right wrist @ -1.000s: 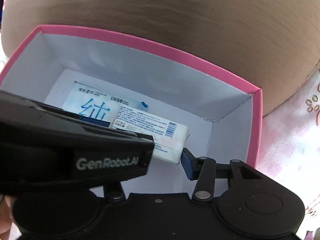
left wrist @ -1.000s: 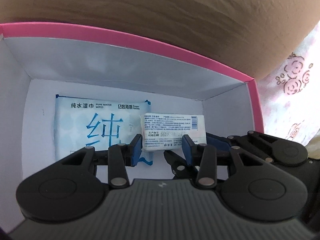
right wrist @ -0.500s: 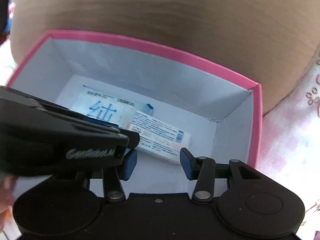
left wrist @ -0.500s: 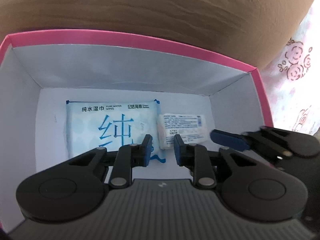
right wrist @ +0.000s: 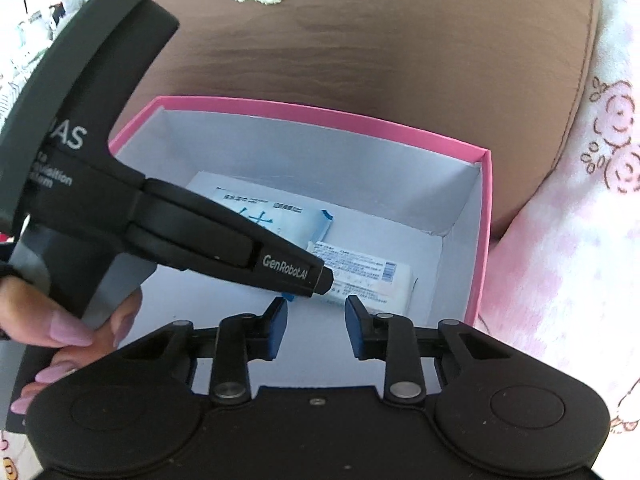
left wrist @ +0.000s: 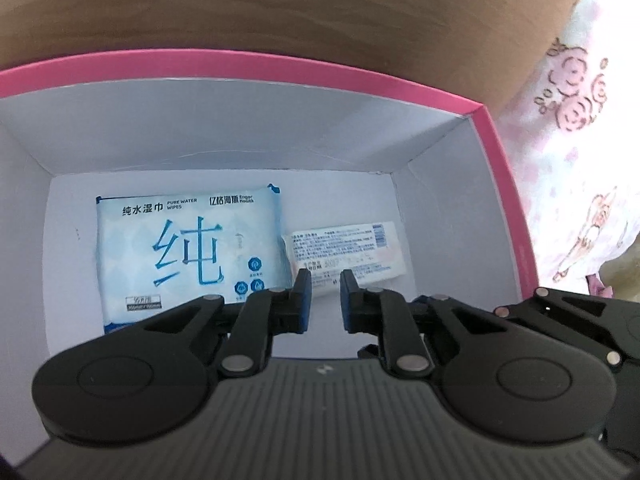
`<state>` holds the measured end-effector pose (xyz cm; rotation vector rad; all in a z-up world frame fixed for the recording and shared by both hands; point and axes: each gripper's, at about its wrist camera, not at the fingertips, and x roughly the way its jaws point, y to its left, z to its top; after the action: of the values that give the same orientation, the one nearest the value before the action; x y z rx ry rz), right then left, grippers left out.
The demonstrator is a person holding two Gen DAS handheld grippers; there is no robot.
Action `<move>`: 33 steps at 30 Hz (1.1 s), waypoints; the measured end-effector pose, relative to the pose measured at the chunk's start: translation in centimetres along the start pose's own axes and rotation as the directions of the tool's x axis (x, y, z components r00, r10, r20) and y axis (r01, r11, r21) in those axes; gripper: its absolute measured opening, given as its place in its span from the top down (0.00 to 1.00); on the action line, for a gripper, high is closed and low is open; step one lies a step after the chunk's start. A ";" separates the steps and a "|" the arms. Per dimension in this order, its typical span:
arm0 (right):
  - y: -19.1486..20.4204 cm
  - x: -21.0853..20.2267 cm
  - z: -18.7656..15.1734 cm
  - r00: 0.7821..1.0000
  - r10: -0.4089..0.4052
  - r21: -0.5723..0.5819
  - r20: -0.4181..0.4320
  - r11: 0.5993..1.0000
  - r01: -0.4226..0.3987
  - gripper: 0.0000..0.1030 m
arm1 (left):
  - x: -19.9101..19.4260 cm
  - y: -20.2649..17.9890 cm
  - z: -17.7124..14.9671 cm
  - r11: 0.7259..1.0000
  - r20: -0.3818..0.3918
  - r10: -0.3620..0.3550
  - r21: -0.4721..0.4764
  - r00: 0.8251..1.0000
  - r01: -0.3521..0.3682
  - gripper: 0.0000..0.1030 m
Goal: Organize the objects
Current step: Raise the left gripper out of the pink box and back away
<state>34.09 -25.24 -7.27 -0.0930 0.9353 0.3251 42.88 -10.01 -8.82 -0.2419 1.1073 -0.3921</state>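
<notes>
A pink box with white inside (left wrist: pixel 508 184) holds a blue wet-wipes pack (left wrist: pixel 188 252) at its left and a small white tissue pack (left wrist: pixel 348 256) flat beside it at the right. Both packs also show in the right wrist view, the wipes (right wrist: pixel 280 216) and the tissue pack (right wrist: pixel 368 276). My left gripper (left wrist: pixel 325 298) is open and empty, above the near end of the tissue pack. My right gripper (right wrist: pixel 316 320) is open and empty, above the box's near side, behind the left gripper's body (right wrist: pixel 224 244).
The box rim (right wrist: pixel 320 114) stands against a brown cushion (right wrist: pixel 360 48). A pink floral cloth (right wrist: pixel 580 260) lies to the right of the box. A hand (right wrist: pixel 64 336) holds the left gripper's handle.
The tissue pack was let go and now lies flat in the box beside the wipes. Both grippers have drawn back and up from the box, the right one farther.
</notes>
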 end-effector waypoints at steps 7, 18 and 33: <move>0.1 -2.0 -0.9 0.999 -0.002 0.039 0.034 0.999 0.000 0.67 | -3.5 -0.4 -1.3 0.999 0.010 0.005 0.051 1.000 -0.005 0.86; 1.8 -6.0 -2.6 0.995 0.001 0.060 0.102 0.998 -0.007 0.63 | -10.3 -0.7 -4.2 0.996 0.044 0.012 0.086 0.999 -0.016 0.85; 4.1 -12.1 -4.2 0.987 -0.043 0.074 0.153 0.997 0.032 0.62 | -18.2 -1.9 -6.8 0.987 0.077 0.001 0.162 0.997 -0.013 0.81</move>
<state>22.94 -25.13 0.16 -0.0199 0.7900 0.2601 29.32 -3.97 3.85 -0.1083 0.9949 -0.4611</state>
